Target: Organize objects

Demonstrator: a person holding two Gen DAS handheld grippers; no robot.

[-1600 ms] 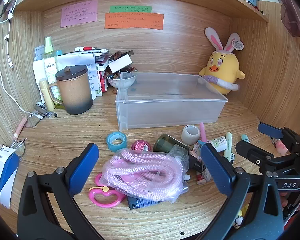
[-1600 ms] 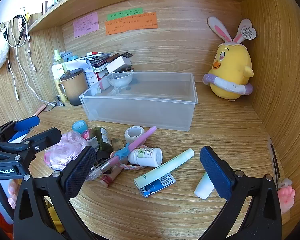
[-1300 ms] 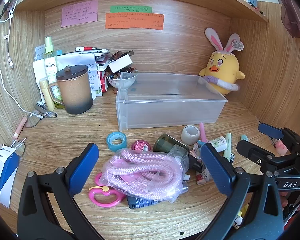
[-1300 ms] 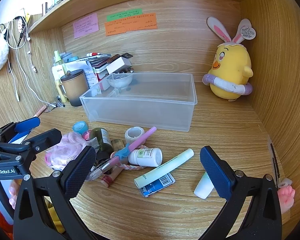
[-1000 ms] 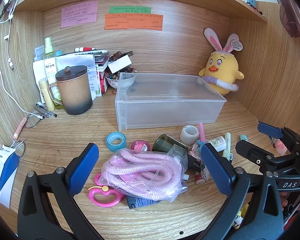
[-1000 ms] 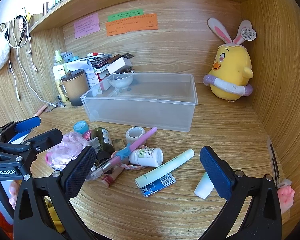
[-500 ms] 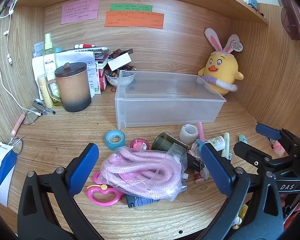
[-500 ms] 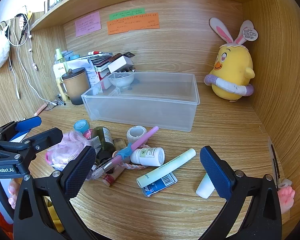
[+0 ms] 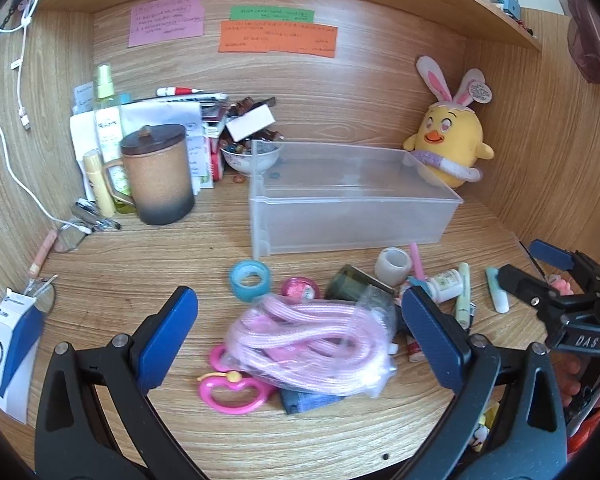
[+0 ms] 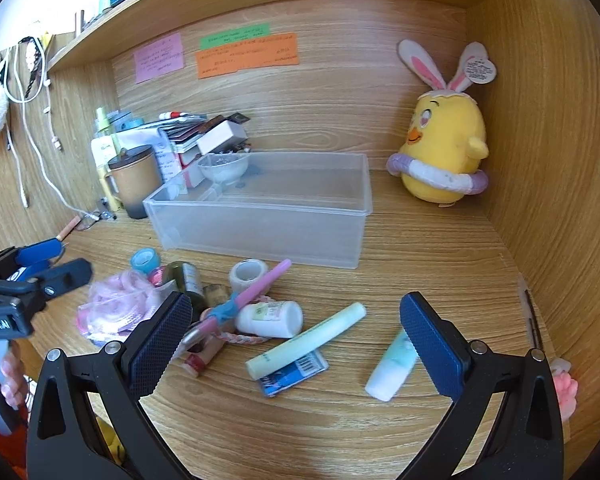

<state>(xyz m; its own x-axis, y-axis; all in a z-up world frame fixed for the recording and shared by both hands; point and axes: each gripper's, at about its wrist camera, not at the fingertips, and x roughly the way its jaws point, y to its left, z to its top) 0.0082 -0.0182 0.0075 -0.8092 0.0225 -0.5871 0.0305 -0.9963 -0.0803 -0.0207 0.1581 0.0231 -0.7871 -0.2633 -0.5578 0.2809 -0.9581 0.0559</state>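
Both grippers hang with jaws wide apart, holding nothing: the left gripper (image 9: 300, 330) over a bagged coil of pink rope (image 9: 310, 344), the right gripper (image 10: 296, 334) over a pale green tube (image 10: 306, 340), both just before the clear plastic bin (image 10: 260, 210) on the wooden desk (image 10: 420, 256).

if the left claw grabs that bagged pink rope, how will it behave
The bagged pink rope is probably floppy: its loose coils would sag. The clear bag looks slick, so a claw may pinch only film. It seems light, though it lies over the pink scissors and may drag them.
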